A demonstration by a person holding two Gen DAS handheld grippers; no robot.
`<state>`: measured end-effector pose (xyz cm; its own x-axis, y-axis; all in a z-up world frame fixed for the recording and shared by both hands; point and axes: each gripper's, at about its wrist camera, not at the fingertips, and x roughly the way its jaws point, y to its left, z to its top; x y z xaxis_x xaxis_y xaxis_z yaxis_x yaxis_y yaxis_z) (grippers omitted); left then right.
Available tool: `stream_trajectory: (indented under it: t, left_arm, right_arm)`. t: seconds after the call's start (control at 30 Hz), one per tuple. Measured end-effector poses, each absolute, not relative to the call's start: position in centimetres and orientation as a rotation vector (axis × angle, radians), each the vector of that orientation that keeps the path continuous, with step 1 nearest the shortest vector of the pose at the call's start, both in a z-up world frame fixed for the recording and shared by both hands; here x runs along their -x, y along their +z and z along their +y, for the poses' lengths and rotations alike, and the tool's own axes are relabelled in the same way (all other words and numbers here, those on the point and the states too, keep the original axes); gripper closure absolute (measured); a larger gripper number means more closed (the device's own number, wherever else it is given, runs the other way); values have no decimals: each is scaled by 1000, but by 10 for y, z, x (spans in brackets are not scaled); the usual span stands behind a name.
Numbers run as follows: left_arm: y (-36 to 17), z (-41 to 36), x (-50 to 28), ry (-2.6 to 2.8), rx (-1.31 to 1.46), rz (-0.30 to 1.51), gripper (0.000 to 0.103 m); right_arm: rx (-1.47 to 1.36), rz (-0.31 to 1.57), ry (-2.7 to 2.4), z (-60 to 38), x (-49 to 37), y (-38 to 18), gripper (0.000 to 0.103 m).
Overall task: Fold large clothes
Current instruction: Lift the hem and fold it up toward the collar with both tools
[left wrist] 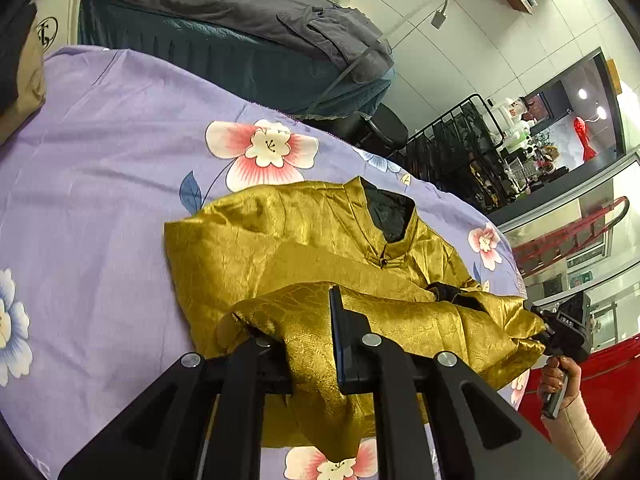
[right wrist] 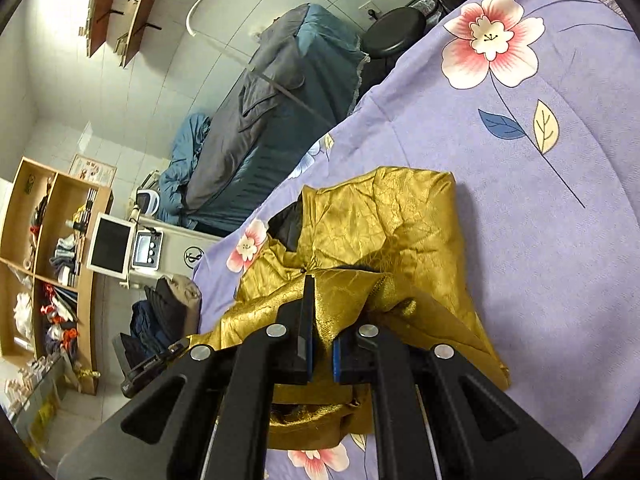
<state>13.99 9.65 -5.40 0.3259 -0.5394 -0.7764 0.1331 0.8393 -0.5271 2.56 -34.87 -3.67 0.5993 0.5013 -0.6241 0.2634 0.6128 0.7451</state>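
Note:
A golden satin jacket (left wrist: pixel 288 240) with black lining lies on the lilac flowered sheet (left wrist: pixel 100 168), collar pointing away from me. Its near hem is lifted and folded back over the body. My left gripper (left wrist: pixel 296 320) is shut on that hem; cloth drapes over one finger and hides it. In the same view my right gripper (left wrist: pixel 538 322), held by a hand (left wrist: pixel 556 380), pinches the hem's other end at the right. In the right wrist view the right gripper (right wrist: pixel 326 308) is shut on a fold of the jacket (right wrist: pixel 380 220), with cloth bunched between its pads.
Beyond the sheet stands a teal bed (left wrist: pixel 240 60) with a grey blanket, and beside it a black stool (left wrist: pixel 384 124). A red cart (left wrist: pixel 592 380) is at the right. Wooden shelves (right wrist: pixel 52 260) and a pile of dark clothes (right wrist: pixel 160 312) stand left of the sheet.

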Motion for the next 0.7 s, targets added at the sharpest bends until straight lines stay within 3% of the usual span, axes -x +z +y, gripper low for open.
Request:
stream_trajectory:
  t: [0.5,0.7]
  left_arm:
    - [-73,71,-195,-362,438,1213,92]
    - [-72,78,-203,-359,515,1234,85]
  right_arm:
    - [-967,998,14,-357,-87,-72,96]
    - [-960,1031,-36,-360,-98,-85,96]
